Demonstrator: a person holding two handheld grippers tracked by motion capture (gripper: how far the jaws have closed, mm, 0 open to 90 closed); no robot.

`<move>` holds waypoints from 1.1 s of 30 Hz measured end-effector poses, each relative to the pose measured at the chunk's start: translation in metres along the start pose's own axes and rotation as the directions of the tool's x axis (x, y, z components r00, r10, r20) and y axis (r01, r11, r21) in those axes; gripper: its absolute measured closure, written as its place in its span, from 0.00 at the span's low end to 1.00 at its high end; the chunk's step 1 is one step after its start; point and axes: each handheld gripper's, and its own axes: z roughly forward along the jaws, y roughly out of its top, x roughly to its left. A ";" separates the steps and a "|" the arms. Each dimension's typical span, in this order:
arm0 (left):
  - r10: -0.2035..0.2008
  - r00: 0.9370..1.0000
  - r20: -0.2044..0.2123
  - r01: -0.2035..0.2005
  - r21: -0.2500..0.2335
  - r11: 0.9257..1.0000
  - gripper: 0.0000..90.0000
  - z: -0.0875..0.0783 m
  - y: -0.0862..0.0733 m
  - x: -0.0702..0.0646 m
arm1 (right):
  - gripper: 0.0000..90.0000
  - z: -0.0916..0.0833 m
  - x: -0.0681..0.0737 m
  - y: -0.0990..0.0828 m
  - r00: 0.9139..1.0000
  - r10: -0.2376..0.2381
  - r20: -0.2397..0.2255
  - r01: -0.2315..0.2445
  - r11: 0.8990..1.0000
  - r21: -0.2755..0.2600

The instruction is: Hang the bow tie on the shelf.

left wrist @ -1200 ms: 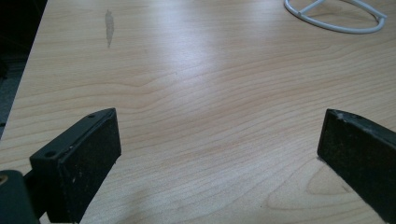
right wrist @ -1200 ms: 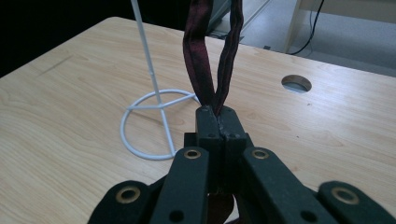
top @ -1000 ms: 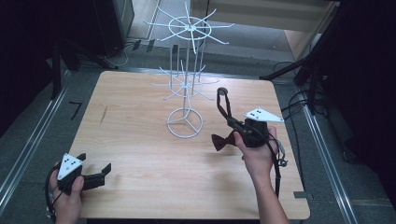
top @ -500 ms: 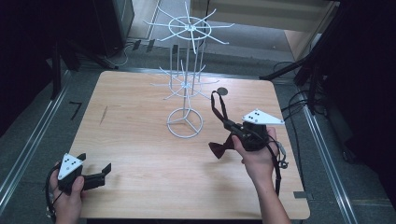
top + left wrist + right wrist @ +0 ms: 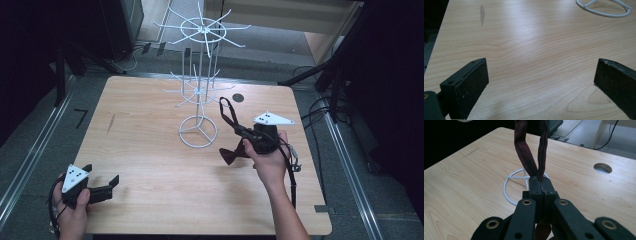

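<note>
Rightward and nearer slides the right gripper [image 5: 240, 131], jaws clamped on a dark maroon strap loop [image 5: 226, 111] beside the white wire rack [image 5: 199, 131]; left gripper [image 5: 102, 187] jaws apart.

We see a dark maroon bow tie [image 5: 231, 154] hanging just above the counter [image 5: 150, 165], its strap [image 5: 530, 150] rising in a loop, perhaps near the white wire rack [image 5: 199, 100].

text: none legible | labels: none | numbers: none | signs: none
</note>
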 end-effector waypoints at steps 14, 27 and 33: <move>-0.003 1.000 0.003 0.003 -0.001 1.000 0.00 0.000 0.000 0.000 | 1.00 0.041 0.000 -0.001 1.000 0.015 0.002 -0.015 0.999 0.047; -0.002 1.000 0.002 0.002 -0.002 1.000 0.00 0.000 0.000 0.000 | 0.77 0.041 -0.011 -0.012 0.998 0.044 0.047 -0.045 0.999 0.026; 0.001 1.000 0.002 -0.001 0.000 1.000 0.00 0.000 0.000 0.000 | 0.46 0.026 -0.016 -0.014 0.997 0.012 0.074 -0.013 1.000 0.005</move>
